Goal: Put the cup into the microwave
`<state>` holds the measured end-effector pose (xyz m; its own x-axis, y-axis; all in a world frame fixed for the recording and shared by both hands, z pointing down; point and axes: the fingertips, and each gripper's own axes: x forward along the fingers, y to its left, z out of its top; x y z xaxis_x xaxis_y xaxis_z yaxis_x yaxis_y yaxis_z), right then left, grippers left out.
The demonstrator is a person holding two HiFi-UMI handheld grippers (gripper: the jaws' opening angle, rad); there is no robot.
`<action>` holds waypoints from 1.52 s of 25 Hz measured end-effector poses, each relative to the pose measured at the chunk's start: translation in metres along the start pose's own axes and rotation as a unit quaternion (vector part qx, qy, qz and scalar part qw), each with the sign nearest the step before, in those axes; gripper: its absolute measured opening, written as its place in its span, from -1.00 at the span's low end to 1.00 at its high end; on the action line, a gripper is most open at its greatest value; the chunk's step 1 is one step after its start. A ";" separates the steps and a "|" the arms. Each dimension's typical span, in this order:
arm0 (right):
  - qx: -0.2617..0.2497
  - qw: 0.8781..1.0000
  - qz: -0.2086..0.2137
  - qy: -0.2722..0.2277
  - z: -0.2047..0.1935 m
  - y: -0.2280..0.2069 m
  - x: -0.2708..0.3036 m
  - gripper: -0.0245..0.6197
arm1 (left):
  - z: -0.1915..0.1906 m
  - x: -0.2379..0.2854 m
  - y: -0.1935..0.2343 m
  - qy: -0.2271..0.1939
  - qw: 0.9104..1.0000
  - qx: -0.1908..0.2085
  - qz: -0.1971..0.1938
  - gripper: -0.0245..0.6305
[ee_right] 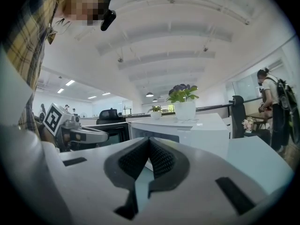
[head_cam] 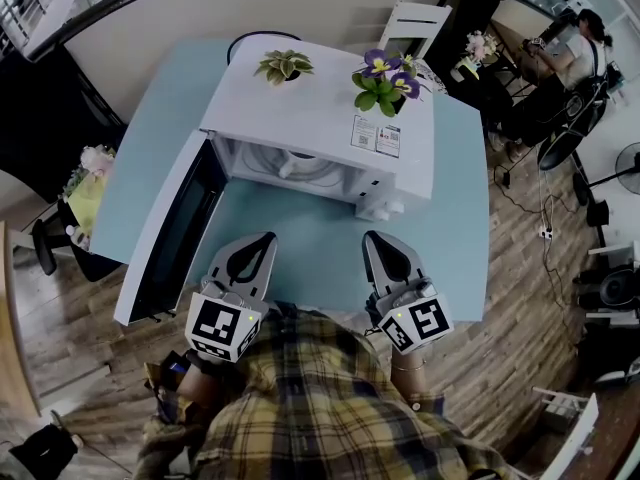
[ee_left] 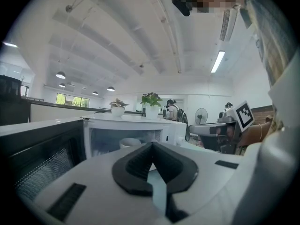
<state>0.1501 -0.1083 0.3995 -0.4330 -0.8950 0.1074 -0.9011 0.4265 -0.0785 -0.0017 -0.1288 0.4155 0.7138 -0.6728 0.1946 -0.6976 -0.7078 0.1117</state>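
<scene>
Cup sits inside open microwave, upper centre, above jaws; left gripper nearer (by door) than right gripper; both clenched, empty.

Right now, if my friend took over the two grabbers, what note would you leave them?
Left gripper: jaws shut, empty, in front of the white box-shaped microwave oven.
Right gripper: jaws shut, empty, beside the left one.
Small white cup: inside the microwave, which stands on the light blue table.
Dark-windowed microwave door: swung wide open to the left.
Done: the cup appears to be in.
Left: probably only closing the door, if that is wanted.
</scene>
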 end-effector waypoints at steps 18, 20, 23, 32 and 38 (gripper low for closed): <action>0.017 1.000 -0.015 -0.002 -0.001 -0.004 -0.001 -0.92 | 0.001 0.001 0.005 0.002 1.000 0.002 0.002 -0.95; 0.016 1.000 -0.015 0.000 -0.002 -0.004 0.000 -0.92 | 0.001 0.001 0.006 0.002 1.000 0.002 0.002 -0.95; 0.016 1.000 -0.014 -0.001 -0.002 -0.004 0.000 -0.92 | 0.000 0.002 0.006 0.004 1.000 0.003 0.002 -0.95; 0.010 1.000 -0.022 0.007 -0.004 -0.008 0.002 -0.92 | 0.002 0.004 0.005 0.002 1.000 0.003 0.001 -0.95; 0.010 1.000 -0.021 0.006 -0.002 -0.008 0.002 -0.92 | 0.002 0.005 0.004 0.002 1.000 0.005 -0.001 -0.95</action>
<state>0.1560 -0.1132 0.4026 -0.3945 -0.9106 0.1229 -0.9181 0.3852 -0.0932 -0.0009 -0.1354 0.4146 0.7152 -0.6700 0.1991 -0.6951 -0.7116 0.1024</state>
